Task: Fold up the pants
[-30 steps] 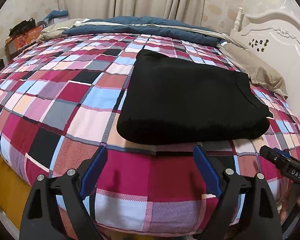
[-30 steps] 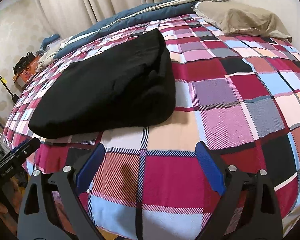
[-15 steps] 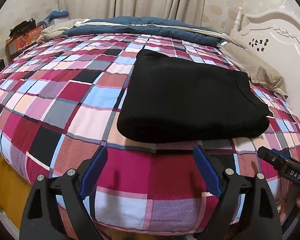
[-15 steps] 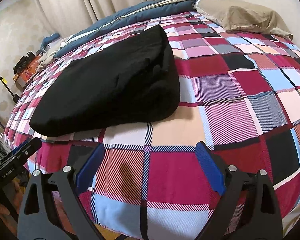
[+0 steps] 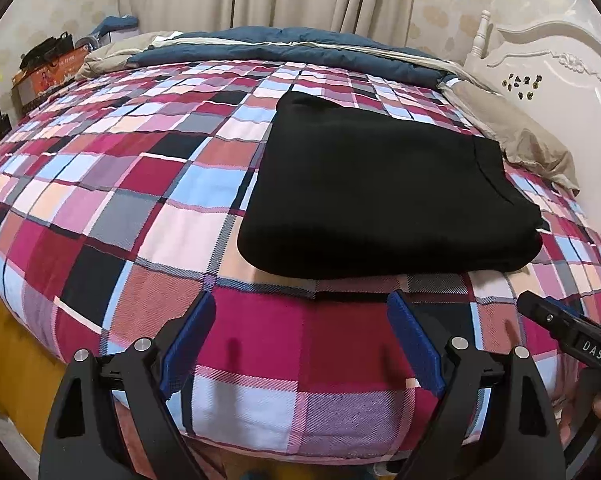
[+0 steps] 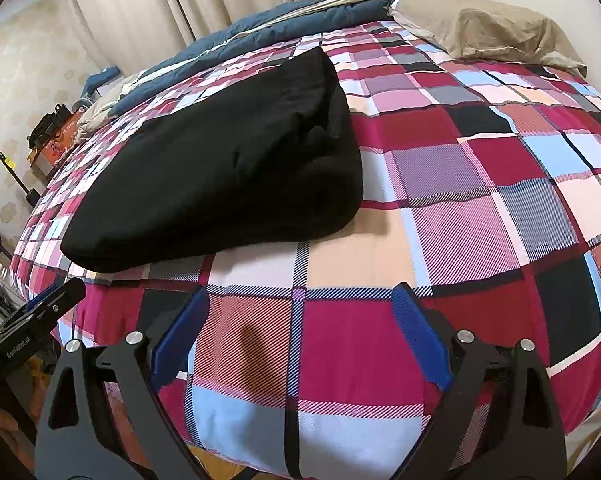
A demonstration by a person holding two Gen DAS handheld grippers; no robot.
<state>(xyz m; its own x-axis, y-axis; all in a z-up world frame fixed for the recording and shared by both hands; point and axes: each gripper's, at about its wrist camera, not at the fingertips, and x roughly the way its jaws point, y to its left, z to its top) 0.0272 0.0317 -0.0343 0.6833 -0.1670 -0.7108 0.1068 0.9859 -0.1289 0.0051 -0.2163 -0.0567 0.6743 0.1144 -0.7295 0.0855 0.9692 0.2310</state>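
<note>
Black pants [image 5: 380, 192] lie folded into a thick rectangular stack on the plaid bedspread [image 5: 112, 184]. In the right wrist view the same pants [image 6: 228, 168] sit up and to the left. My left gripper [image 5: 302, 320] hovers over the bed's near edge, just short of the stack, open with nothing between its blue pads. My right gripper [image 6: 300, 316] is also open and empty, over the bedspread to the right of the stack's near corner. Each view shows the other gripper's black body at its edge [image 5: 568, 336] [image 6: 28, 328].
A beige pillow [image 5: 516, 136] and white headboard [image 5: 556, 64] are at the right. A blue duvet [image 5: 284, 46] is bunched along the far side under curtains. A cluttered orange box [image 5: 44, 74] sits beyond the bed's far left.
The view from the right gripper shifted slightly, with the pants a little larger and lower in frame. The left view and both grippers' openings stay the same.
</note>
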